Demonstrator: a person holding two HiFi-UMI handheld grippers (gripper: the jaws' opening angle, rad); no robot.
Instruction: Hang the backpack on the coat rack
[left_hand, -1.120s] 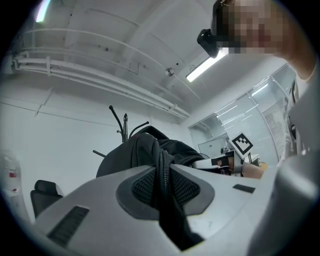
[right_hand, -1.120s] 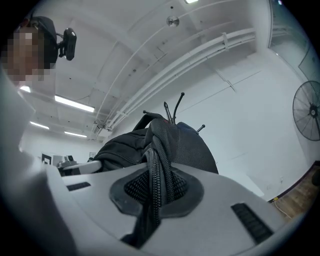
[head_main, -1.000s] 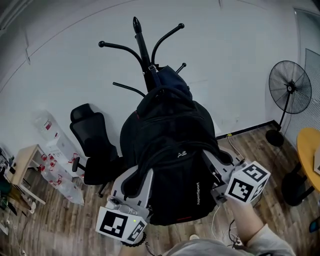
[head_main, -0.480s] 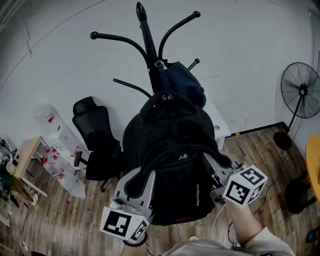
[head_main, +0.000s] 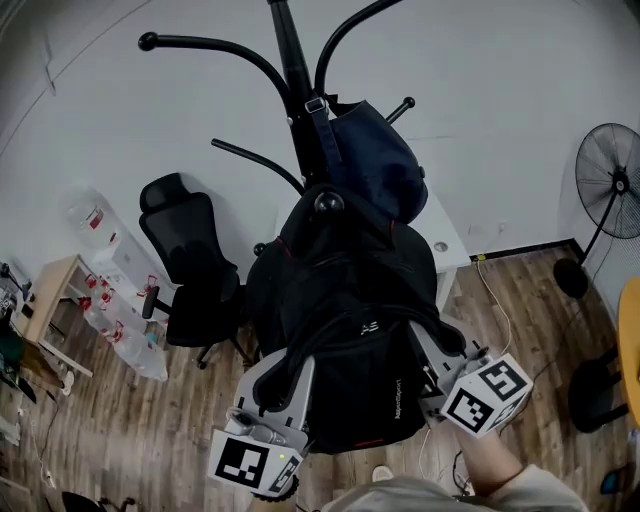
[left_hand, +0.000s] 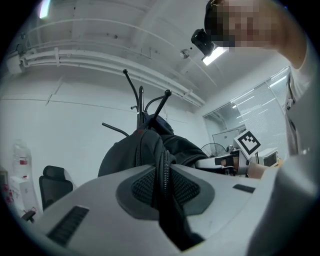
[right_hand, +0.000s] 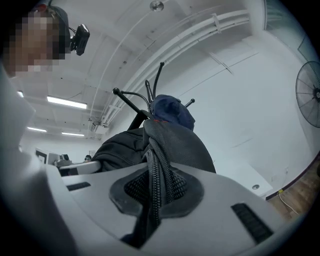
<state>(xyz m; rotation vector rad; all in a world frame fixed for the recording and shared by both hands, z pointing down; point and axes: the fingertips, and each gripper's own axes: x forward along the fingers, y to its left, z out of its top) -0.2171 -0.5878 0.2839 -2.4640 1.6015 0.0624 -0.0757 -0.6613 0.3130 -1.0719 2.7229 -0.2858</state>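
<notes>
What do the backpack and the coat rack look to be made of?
The backpack: matte black woven fabric, probably nylon, with coarse zip teeth showing. The coat rack: likely metal tube, smooth black finish, its thin curved arms ending in round knobs.

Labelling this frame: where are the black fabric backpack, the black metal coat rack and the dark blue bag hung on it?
black fabric backpack (head_main: 350, 300), head view, front panel
black metal coat rack (head_main: 292, 60), head view, central pole
dark blue bag (head_main: 375, 160), head view, rounded body
</notes>
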